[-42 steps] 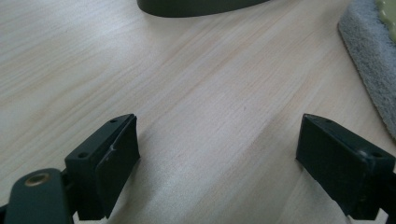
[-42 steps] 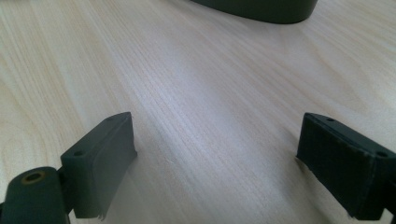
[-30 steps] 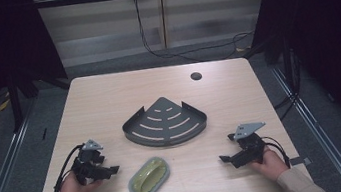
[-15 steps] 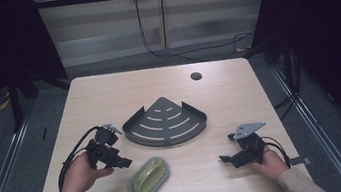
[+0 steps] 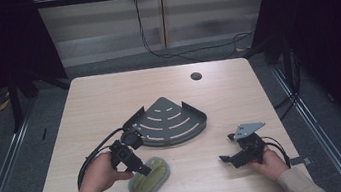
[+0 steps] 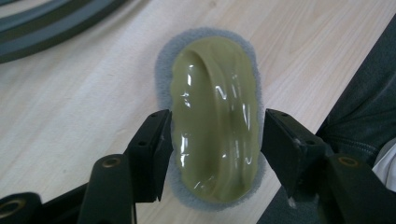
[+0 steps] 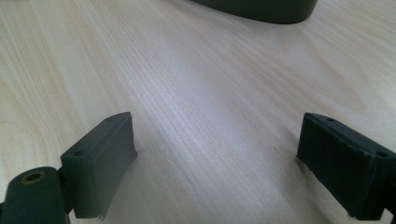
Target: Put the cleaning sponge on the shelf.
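While its jaws were closing, the left gripper (image 6: 215, 140) straddled the olive soap dish (image 6: 215, 121), near-left on the tabletop (image 5: 108, 99), right pad not touching; right gripper (image 5: 232, 154) wide open, empty.

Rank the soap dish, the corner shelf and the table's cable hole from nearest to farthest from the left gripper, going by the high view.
1. Green soap dish: right under the left gripper, between its jaws.
2. Dark corner shelf: just beyond, at mid-table.
3. Cable hole: farthest, near the table's far edge, toward the right.
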A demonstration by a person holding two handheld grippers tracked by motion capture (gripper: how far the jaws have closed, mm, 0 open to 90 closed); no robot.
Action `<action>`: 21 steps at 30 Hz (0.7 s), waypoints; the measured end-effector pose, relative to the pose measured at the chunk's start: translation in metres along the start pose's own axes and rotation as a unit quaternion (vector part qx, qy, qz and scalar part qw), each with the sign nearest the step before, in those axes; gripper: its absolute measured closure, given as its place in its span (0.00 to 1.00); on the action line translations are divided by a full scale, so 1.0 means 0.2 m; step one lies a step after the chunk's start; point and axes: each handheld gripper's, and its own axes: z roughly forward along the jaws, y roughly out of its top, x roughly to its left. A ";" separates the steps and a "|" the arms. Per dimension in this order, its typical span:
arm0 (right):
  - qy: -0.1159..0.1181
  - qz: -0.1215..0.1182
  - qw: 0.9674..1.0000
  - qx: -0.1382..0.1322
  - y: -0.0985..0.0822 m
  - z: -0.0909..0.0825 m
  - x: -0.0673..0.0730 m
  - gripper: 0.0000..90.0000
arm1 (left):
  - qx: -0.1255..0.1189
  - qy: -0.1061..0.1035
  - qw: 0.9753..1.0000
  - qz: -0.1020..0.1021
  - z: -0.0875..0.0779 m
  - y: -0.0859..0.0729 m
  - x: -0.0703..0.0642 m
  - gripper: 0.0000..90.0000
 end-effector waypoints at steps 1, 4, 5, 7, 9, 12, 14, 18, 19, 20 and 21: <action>0.000 0.000 1.000 0.000 0.00 0.00 0.00 0.12 | 0.007 -0.002 1.000 0.002 0.01 0.01 -0.01 0.47; 0.000 0.000 1.000 0.000 0.00 0.00 0.00 0.12 | 0.026 -0.003 1.000 0.011 0.04 0.03 -0.03 0.53; 0.000 0.000 1.000 0.000 0.00 0.00 0.00 0.12 | 0.032 0.000 0.999 0.008 0.06 0.04 -0.04 0.55; 0.000 0.000 1.000 0.000 0.00 0.00 0.00 0.12 | 0.043 -0.001 0.999 0.012 0.07 0.04 -0.03 0.62; 0.000 0.000 1.000 0.000 0.00 0.00 0.00 0.12 | 0.048 -0.008 0.999 0.009 0.08 0.05 -0.02 0.75; 0.000 0.000 1.000 0.000 0.00 0.00 0.00 0.12 | 0.052 -0.009 0.999 0.010 0.08 0.05 -0.02 0.80; 0.000 0.000 1.000 0.000 0.00 0.00 0.00 0.12 | 0.050 -0.005 0.999 0.005 0.07 0.05 -0.01 0.80; 0.000 0.000 1.000 0.000 0.00 0.00 0.00 0.12 | 0.051 0.001 0.999 0.003 0.04 0.05 0.01 0.81; 0.000 0.000 1.000 0.000 0.00 0.00 0.00 0.12 | 0.048 0.002 0.999 0.000 0.03 0.04 0.01 0.81; 0.000 0.000 1.000 0.000 0.00 0.00 0.00 0.12 | 0.050 0.004 0.999 0.001 0.02 0.04 0.01 0.81; 0.000 0.000 1.000 0.000 0.00 0.00 0.00 0.12 | 0.049 0.006 0.999 0.001 0.02 0.04 0.02 0.81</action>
